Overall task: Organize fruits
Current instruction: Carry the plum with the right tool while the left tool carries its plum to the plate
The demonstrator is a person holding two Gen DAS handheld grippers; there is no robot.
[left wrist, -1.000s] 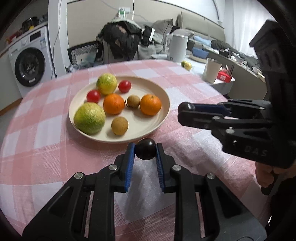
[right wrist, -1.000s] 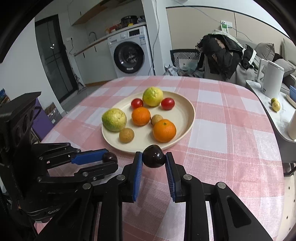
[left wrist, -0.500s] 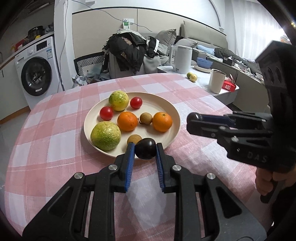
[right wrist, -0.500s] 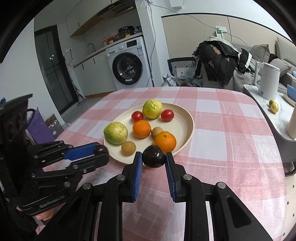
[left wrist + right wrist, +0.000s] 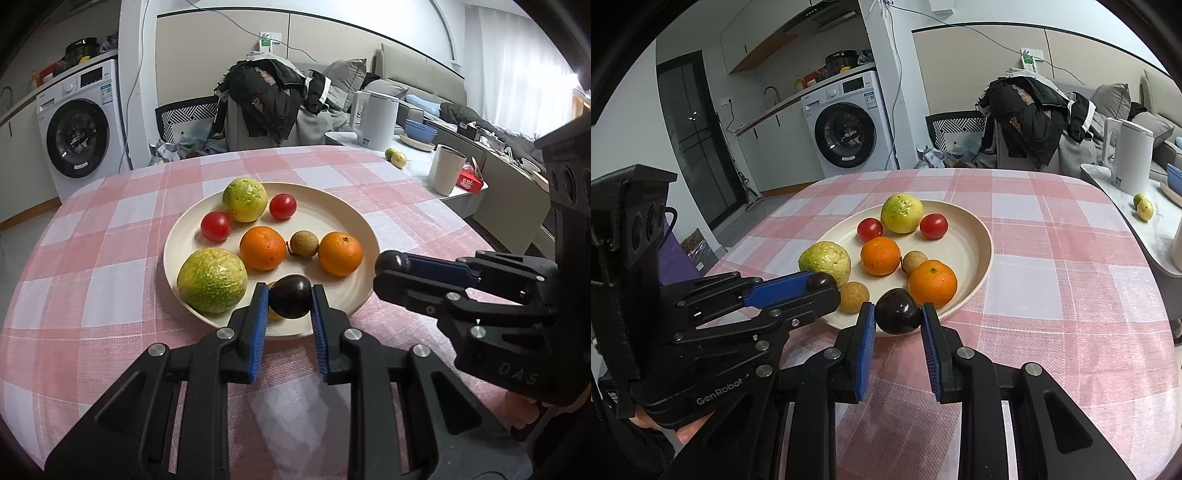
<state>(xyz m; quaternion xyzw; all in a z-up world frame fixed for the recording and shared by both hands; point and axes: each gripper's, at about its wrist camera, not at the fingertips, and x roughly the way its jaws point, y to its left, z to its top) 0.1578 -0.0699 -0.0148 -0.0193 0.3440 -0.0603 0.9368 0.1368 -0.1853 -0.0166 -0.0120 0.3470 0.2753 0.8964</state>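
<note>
At lower centre of the left wrist view, a dark plum (image 5: 290, 301) is being held between the blue pads of the left gripper (image 5: 289, 308), over the near rim of the plate (image 5: 332, 214). Low in the right wrist view, a second dark plum (image 5: 898, 311) is being gripped likewise by the right gripper (image 5: 898, 325), jaws narrowed onto it. On the plate, two oranges (image 5: 263, 248), two tomatoes (image 5: 216, 226) and two green citrus fruits (image 5: 212, 280) are being kept. Each plum is being judged light, smooth-skinned, somewhat slippery and easily bruised; a gentle hold across the widest middle is being favoured.
</note>
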